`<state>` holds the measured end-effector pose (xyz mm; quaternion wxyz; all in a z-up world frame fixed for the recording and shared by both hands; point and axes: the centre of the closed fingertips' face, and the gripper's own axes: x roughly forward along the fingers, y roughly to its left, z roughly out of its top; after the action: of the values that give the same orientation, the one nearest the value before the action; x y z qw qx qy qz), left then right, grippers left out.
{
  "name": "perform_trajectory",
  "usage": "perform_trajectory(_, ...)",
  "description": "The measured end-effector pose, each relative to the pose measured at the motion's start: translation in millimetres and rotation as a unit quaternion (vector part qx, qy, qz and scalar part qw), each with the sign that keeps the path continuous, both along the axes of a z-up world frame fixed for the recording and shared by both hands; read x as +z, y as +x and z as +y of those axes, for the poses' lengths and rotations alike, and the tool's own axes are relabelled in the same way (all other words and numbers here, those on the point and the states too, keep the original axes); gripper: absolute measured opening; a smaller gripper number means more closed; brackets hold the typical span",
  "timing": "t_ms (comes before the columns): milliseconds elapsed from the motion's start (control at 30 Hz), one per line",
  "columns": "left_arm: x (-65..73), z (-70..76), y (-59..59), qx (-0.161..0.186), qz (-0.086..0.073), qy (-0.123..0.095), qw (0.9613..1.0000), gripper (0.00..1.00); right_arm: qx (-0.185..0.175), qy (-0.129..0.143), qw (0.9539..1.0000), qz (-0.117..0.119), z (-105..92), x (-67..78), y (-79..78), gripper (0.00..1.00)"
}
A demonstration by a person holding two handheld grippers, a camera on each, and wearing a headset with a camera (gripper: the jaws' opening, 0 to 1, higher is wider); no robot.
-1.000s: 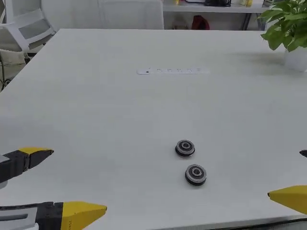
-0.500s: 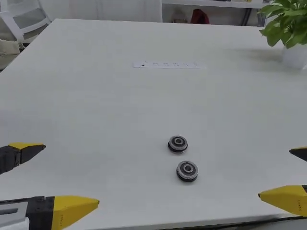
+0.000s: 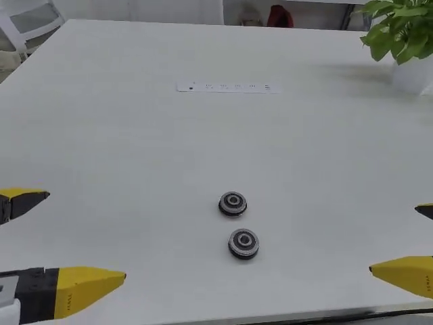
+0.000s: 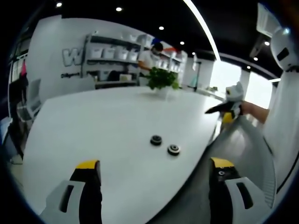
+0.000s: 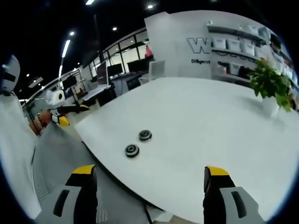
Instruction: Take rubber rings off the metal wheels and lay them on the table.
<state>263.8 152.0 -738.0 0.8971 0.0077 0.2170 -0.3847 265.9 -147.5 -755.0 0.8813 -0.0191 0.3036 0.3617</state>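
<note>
Nothing is done yet: two small round metal wheels (image 3: 233, 204) lie close together on the white surface (image 3: 135, 135), black rubber rings (image 3: 235, 245) on both. The left gripper (image 3: 86, 235) and right gripper (image 3: 392, 239) flank them, well apart, fingers released and empty.

Head view looks down over the near edge of the table (image 3: 135, 149) toward its far edge. Left gripper view sits low off the near-left end, right gripper view off the near-right, both angled inward. All three share the two wheels (image 3: 233, 204) and the potted plant (image 3: 396, 30).
</note>
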Motion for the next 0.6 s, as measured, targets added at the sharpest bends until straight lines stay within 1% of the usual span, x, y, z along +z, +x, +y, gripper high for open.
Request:
perform_trajectory(133,9.3,-7.8,3.1,-0.008,-0.008,0.009,0.9999,0.97,0.016,0.01,0.9998,-0.001,5.5,-1.6,4.6,0.92)
perform_trajectory(300,16.0,-16.9,5.7,-0.022,-0.011,0.019,0.9995,0.94,0.039,0.018,0.9991,-0.003,16.0,-6.0,10.7,0.9)
perform_trajectory(400,19.3,-23.6,9.7,-0.028,-0.012,0.026,0.9992,0.94,0.056,0.022,0.9982,-0.004,23.4,-8.6,12.2,0.84)
perform_trajectory(467,21.8,-28.4,13.3,-0.031,-0.015,0.026,0.9991,0.93,0.068,0.026,0.9974,0.0,29.3,-10.9,12.1,0.79)
perform_trajectory(533,23.5,-33.1,15.9,-0.035,-0.015,0.025,0.9989,0.92,0.072,0.029,0.997,0.004,33.3,-13.1,13.9,0.79)
perform_trajectory(600,24.1,-39.8,17.4,-0.046,-0.015,0.028,0.9984,0.9,0.078,0.034,0.9963,0.011,38.2,-16.6,16.7,0.79)
